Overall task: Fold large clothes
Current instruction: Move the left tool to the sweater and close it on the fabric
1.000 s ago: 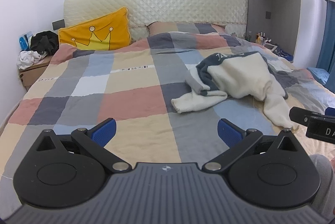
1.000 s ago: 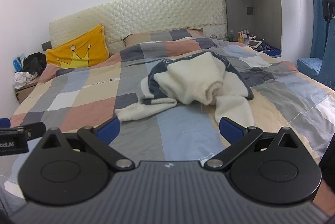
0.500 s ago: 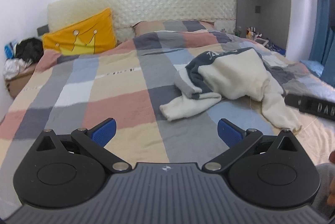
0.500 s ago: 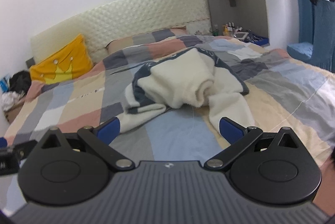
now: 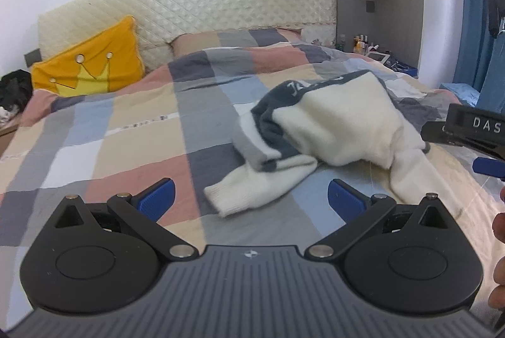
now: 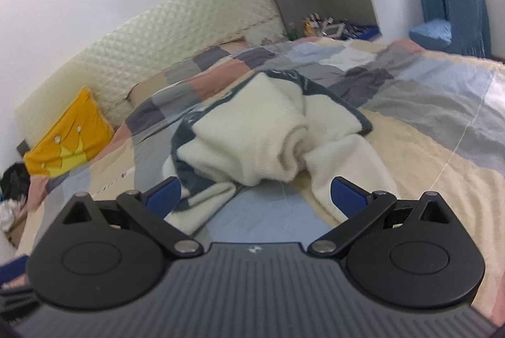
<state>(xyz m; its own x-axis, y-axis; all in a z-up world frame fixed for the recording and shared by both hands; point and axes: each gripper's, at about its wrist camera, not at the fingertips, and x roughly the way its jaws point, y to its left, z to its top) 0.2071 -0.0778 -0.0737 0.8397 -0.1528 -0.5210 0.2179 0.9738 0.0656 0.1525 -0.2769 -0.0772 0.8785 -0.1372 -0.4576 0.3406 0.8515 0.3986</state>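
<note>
A cream and dark blue sweater lies crumpled in a heap on the bed, on the right half of the checked quilt, with one cream sleeve trailing toward the foot of the bed and another running out on the other side. The left hand-held gripper hangs above the quilt with its blue-tipped fingers spread wide, holding nothing, the nearer sleeve's cuff just ahead of it. The right hand-held gripper is likewise spread apart and empty, pointed at the middle of the heap. A yellow pillow with a crown print leans against the padded headboard. The right view is blurred.
</note>
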